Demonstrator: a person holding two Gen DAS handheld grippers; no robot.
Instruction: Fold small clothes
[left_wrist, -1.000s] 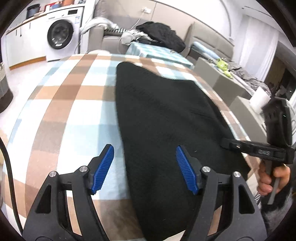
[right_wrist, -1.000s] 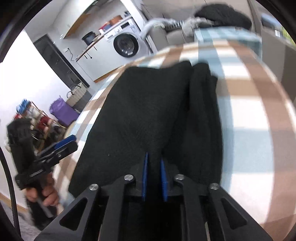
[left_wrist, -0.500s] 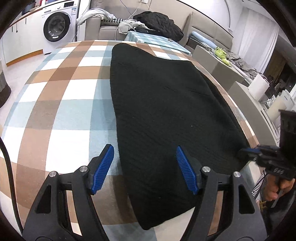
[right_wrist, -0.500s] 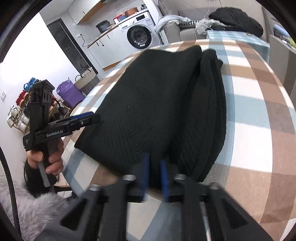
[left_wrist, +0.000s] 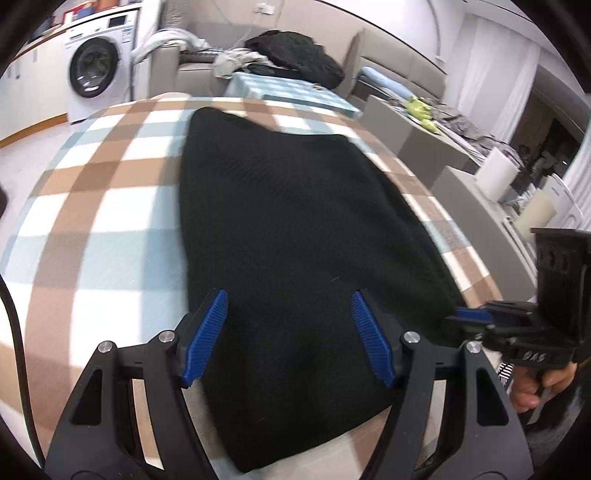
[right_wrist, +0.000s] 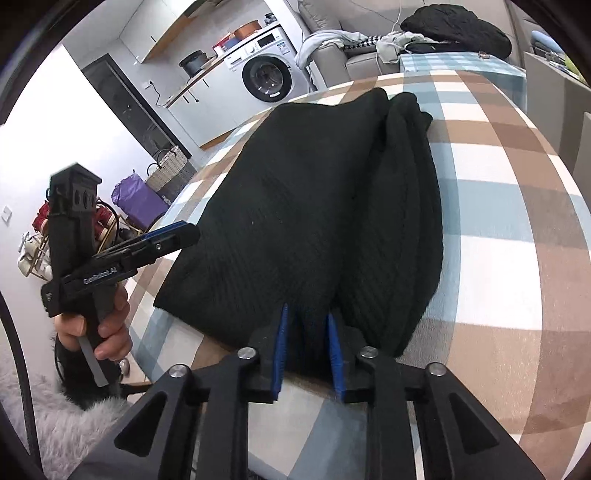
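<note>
- Black knit garment (left_wrist: 295, 251), folded lengthwise, lies flat on checked tablecloth (left_wrist: 110, 229); fills centre of left wrist view, narrow end toward upper centre, near hem at bottom centre.
- Left wrist view, far left: washing machine (left_wrist: 94, 72) in upper left corner, blurred.
- Left gripper (left_wrist: 290, 339) at bottom centre, jaws wide apart, blue pads (left_wrist: 207, 336) over the garment's near part, nothing pinched between them; whether they touch the cloth, cannot tell.
- Left wrist view, right edge: right gripper (left_wrist: 467, 317) comes in from lower right, tips at the garment's right edge; a hand (left_wrist: 532, 387) grips its handle.
- Right wrist view, left side: left gripper (right_wrist: 173, 236) held by a hand (right_wrist: 99, 332), tips just beside the garment's left edge.
- Right wrist view, centre: garment (right_wrist: 306, 206) with a folded layer stacked along its right side.
- Right gripper (right_wrist: 306, 332) at bottom centre: jaws narrow, have just been opening; a bunched fold of the hem sits between the blue pads (right_wrist: 282, 347) and appears still touched by them.
- Right: bare tablecloth (right_wrist: 517, 221).
</note>
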